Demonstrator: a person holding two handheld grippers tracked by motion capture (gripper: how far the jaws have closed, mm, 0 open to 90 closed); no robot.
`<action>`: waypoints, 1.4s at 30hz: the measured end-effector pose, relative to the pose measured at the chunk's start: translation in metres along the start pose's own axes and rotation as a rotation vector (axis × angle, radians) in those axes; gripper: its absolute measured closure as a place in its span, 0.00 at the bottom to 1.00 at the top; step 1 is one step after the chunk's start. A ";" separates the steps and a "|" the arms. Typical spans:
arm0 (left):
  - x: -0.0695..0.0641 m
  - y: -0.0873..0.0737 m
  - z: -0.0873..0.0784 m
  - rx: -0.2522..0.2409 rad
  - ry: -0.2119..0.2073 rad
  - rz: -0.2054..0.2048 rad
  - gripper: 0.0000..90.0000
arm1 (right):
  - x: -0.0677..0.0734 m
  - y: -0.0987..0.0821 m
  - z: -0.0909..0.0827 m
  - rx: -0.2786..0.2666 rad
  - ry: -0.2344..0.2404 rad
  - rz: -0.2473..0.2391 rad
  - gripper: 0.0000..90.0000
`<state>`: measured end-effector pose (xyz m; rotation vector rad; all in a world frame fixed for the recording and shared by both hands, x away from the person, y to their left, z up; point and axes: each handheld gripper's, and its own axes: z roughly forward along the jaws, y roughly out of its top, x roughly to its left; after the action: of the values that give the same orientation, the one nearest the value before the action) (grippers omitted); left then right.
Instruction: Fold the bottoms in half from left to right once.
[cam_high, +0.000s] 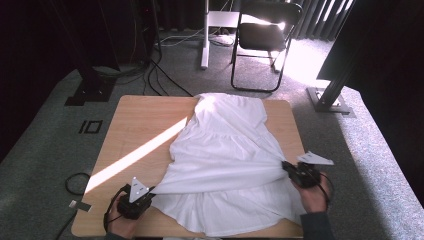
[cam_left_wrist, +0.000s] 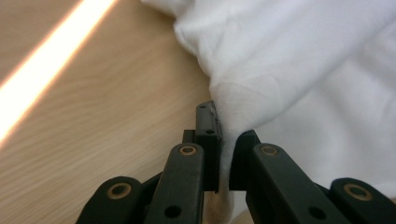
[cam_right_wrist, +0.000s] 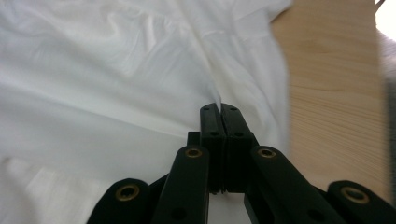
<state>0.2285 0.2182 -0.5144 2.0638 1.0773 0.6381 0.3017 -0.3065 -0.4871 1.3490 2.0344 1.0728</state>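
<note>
Jaws clenched on white dress, left gripper at 8, right gripper at 4; I'd fold toward 12.

Floor: grey carpet lying under the wooden table | Furniture: black folding chair standing beyond it, white post beside | Cables trailing across carpet | Light: sunlight streaking the tabletop, glaring at rear right | Surround: dark curtains hanging.
</note>
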 end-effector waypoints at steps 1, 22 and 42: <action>0.000 0.000 0.000 0.000 0.000 0.000 0.97 | -0.002 -0.003 -0.013 -0.017 -0.010 -0.001 0.99; -0.018 -0.005 0.005 0.020 -0.175 0.062 0.41 | -0.003 -0.087 -0.046 0.090 0.017 0.071 0.55; 0.023 0.025 0.088 0.149 0.167 0.091 0.78 | -0.001 -0.055 0.046 0.140 -0.073 0.039 0.63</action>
<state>0.3143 0.1959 -0.5481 2.2290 1.1604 0.8093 0.3061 -0.3031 -0.5586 1.4805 2.0704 0.8974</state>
